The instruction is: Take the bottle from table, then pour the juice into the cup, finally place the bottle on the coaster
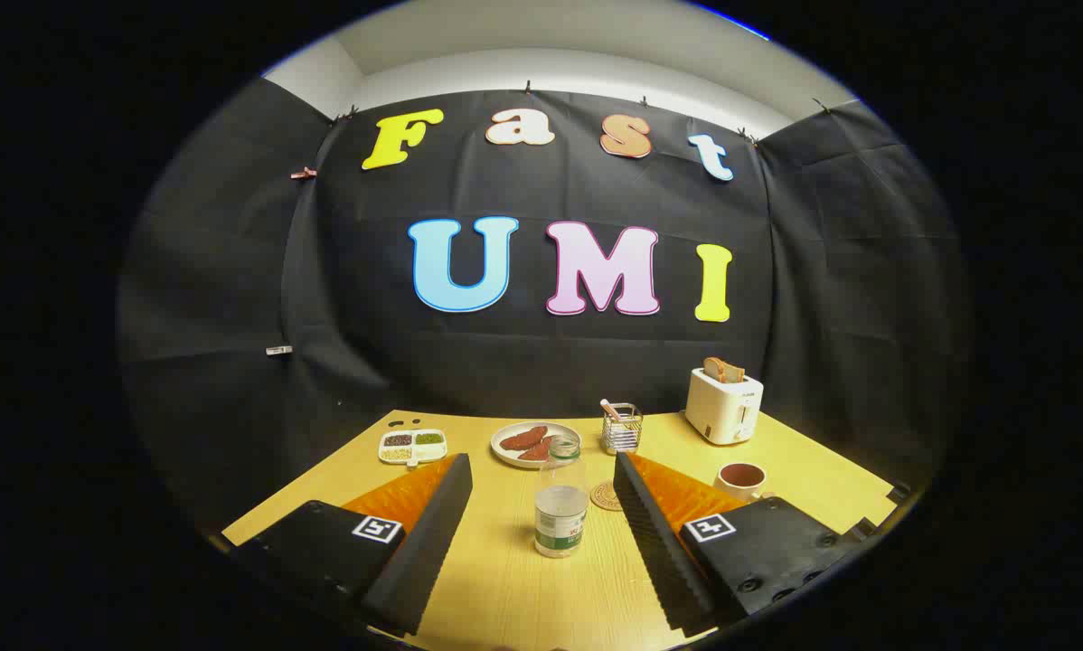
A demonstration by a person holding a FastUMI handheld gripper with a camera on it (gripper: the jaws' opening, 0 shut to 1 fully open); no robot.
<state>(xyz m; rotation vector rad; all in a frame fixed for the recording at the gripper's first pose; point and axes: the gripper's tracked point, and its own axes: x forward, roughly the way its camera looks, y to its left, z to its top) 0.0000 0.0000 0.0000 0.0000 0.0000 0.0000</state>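
Between your gripper's (541,470) spread fingers stands the bottle (560,497), upright on the desk (505,588) and touched by neither finger, so nothing is grasped yet. By my reading the task has barely begun: the bottle is not lifted, no juice looks poured (the cap end is too small to judge), and all three steps remain. Take the bottle as your landmark. Just behind it and slightly to its right lies the coaster (607,495), bare. Farther right of the bottle sits the cup (742,479), with the toaster (724,405) beyond that. Behind the bottle is a plate (534,443); a wire holder (622,429) stands right of the plate, and a small tray (412,446) lies off to the bottle's left. You probably need to move forward and close on the bottle first.
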